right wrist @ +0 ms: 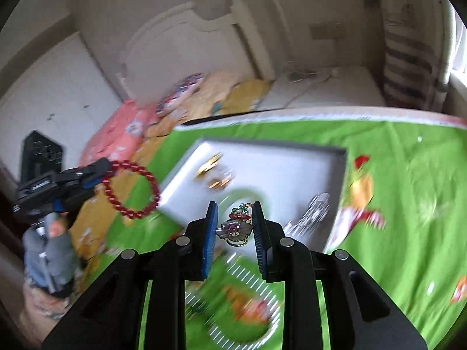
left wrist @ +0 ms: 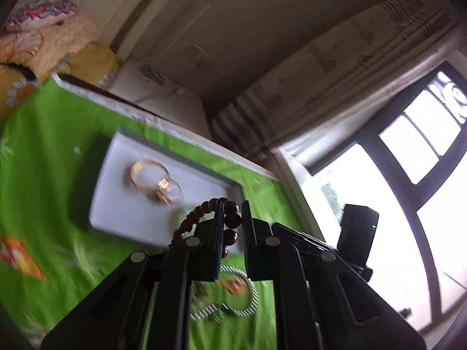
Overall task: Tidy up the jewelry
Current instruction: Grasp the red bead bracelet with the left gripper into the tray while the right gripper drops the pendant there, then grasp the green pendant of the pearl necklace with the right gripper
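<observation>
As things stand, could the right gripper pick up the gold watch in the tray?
Probably not yet: the right gripper is already shut on a small ornament. The way to the gold watch in the white tray looks clear, so it must first let go.

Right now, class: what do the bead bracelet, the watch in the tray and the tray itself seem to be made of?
Bead bracelet: glossy dark-red beads, perhaps polished wood or glass.
Watch: gold-toned ribbed band, likely metal.
Tray: matte pale lining, grey rim; material unclear through blur.
</observation>
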{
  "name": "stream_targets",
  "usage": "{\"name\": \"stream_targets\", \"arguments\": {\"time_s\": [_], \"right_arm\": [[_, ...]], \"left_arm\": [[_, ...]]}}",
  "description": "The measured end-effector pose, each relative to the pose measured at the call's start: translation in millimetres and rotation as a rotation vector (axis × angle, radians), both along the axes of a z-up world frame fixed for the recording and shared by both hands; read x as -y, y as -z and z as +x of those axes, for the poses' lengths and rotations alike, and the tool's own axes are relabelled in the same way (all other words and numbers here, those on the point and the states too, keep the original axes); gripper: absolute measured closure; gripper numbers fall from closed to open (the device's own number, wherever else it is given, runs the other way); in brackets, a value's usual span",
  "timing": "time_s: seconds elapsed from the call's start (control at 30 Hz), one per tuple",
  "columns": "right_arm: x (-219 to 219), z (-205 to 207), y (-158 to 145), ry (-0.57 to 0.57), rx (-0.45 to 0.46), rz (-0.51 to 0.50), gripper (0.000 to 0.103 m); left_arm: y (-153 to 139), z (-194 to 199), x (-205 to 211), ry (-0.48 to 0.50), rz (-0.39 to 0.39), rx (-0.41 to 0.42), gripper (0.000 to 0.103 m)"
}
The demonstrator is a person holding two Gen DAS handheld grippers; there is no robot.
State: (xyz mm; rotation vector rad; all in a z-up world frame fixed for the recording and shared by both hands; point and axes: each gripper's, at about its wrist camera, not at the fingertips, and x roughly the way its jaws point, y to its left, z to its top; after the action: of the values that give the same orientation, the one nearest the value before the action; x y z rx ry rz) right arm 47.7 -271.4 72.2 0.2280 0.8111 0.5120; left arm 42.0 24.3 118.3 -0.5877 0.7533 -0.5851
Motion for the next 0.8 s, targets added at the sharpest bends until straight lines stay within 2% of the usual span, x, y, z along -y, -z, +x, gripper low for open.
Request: {"name": "stream_targets", "arguments": {"time_s": [0.07, 0.17, 0.3, 0.37, 0.43, 0.57, 0.7, 0.8], "right_arm": [[-1, 29, 8, 0.040, -0.009, -0.014, 0.079], [-8, 62, 26, 0.072, -0.024, -0.012, 0.079], [-13, 85, 57, 0.101, -0.087, -0.052, 0.077], [-11, 83, 69, 0.112, -0.122, -0.052, 0.071], [-9, 72, 69, 0.100, -0.103, -0.051, 0.070], [1, 44, 51, 0.081, -0.043, -0.049, 0.069], [13, 10, 35, 0.050, 0.011, -0.044, 0.054], [12, -18, 37, 0.027, 0.030, -0.089, 0.051]], "left_arm": [[2, 19, 1, -0.053, 0.037, -0.008, 0.092], [8, 44, 7, -0.163, 0.160, -0.002, 0.092], [34, 62, 36, -0.179, 0.345, -0.016, 0.090], [49, 65, 44, -0.168, 0.382, -0.035, 0.077], [61, 62, 46, -0.174, 0.390, -0.039, 0.046], [70, 47, 38, -0.199, 0.399, -0.021, 0.032], [68, 15, 23, -0.249, 0.418, -0.007, 0.016], [66, -14, 13, -0.287, 0.453, 0.007, 0.006]]}}
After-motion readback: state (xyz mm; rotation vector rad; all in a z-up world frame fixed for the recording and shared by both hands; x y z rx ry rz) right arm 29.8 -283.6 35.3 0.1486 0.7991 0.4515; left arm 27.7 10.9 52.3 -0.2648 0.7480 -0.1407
